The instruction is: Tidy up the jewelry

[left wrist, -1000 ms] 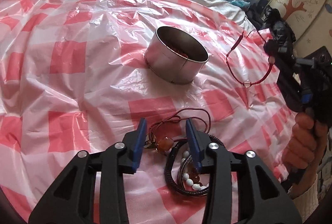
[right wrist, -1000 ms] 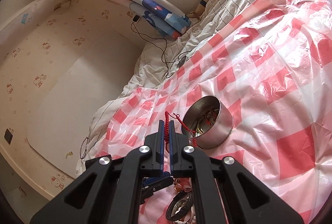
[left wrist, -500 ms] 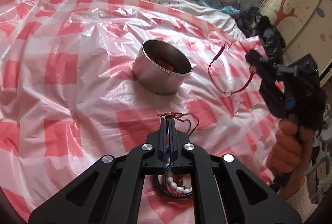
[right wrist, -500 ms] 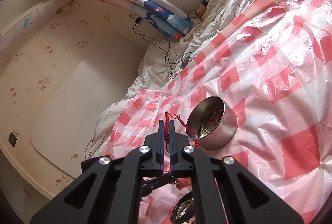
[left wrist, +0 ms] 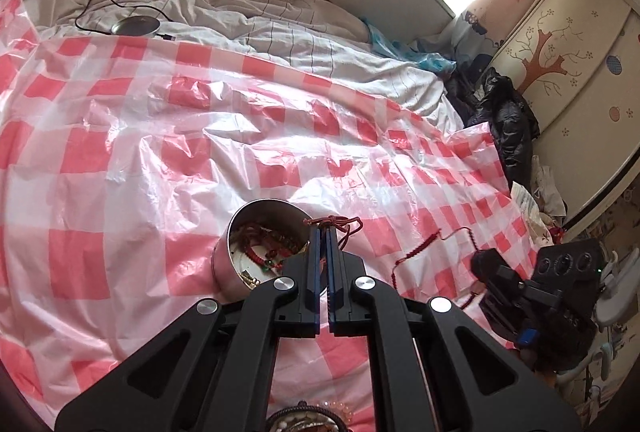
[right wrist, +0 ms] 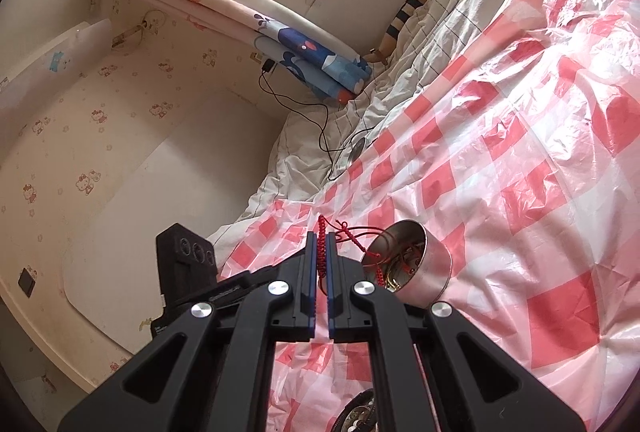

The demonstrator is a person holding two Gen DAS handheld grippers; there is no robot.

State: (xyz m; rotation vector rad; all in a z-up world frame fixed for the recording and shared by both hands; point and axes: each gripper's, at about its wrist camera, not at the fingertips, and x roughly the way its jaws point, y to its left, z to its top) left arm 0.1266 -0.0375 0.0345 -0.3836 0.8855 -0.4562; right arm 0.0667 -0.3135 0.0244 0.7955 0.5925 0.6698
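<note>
Both claws were clenched: the left gripper (left wrist: 322,232) on a dark-red cord necklace (left wrist: 334,220), the right gripper (right wrist: 321,236) on a bright-red braided cord (right wrist: 320,252); each cord's slack should clear the round steel tin's (left wrist: 224,274) rim before letting go.

open room: checkered sheet (left wrist: 120,159) bare, left and centre frame
obstacle: steel tin (left wrist: 240,268) lower centre, just beside left gripper (left wrist: 322,232)
right side: right gripper (left wrist: 486,264) and its red cord (left wrist: 416,252) crowd lower right
</note>
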